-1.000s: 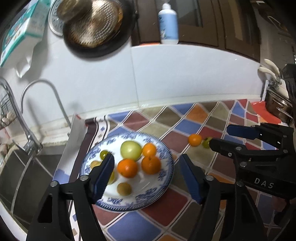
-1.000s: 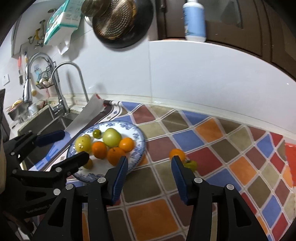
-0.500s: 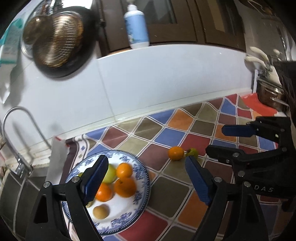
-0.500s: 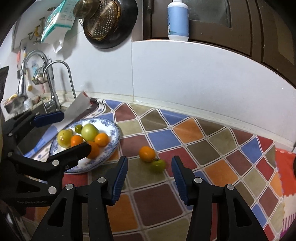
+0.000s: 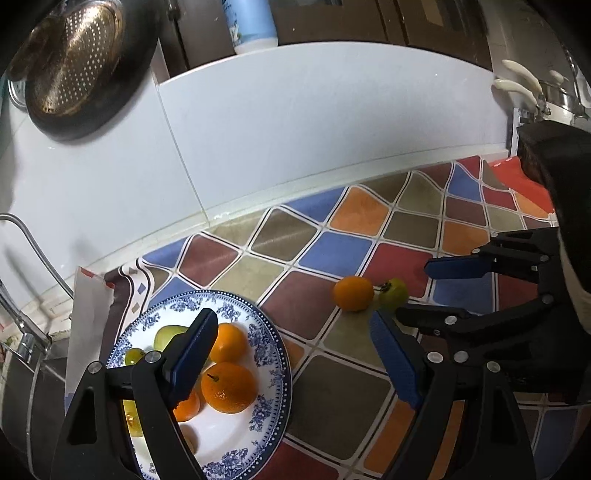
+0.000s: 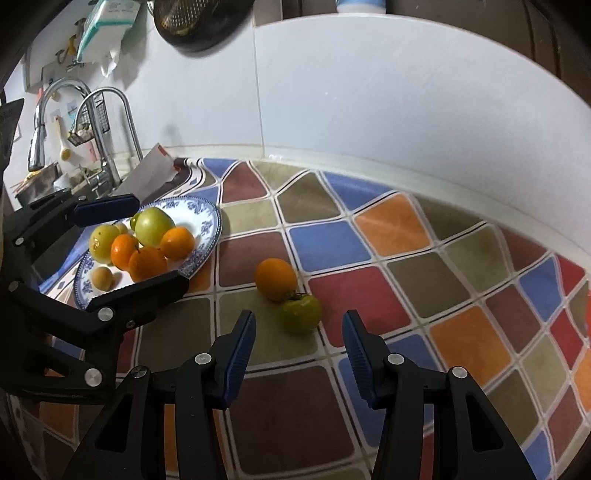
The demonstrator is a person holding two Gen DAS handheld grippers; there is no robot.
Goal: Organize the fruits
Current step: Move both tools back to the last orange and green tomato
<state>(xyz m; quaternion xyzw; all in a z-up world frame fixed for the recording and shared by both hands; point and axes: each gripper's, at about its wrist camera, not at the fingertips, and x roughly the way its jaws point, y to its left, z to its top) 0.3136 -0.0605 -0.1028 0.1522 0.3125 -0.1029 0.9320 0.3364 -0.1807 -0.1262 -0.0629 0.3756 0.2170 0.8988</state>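
Most fruit on plate (image 6: 210, 236); orange (image 6: 276, 279), green tomato (image 6: 301, 314) left mid-frame. Both grippers' jaws apart, empty.

In the left wrist view, the left claw's (image 5: 291, 354) near finger (image 5: 190, 352) covers part of the blue-and-white plate (image 5: 273, 354) at 8 o'clock, hiding much of the green fruit (image 5: 166, 334) and most of one orange (image 5: 186, 404) behind it. The plate's lower rim runs out of frame at 6 o'clock. A white bottle (image 5: 251, 22) at 12 o'clock is cut off by the top edge, its label too blurred to read. In the right wrist view, the left claw's lower finger (image 6: 147, 291) overlaps the plate's (image 6: 210, 225) near rim at 9 o'clock. The dark pan (image 6: 199, 22) at 11 o'clock is cropped by the top edge, and small items by the faucet (image 6: 107, 122) are too small to tell.
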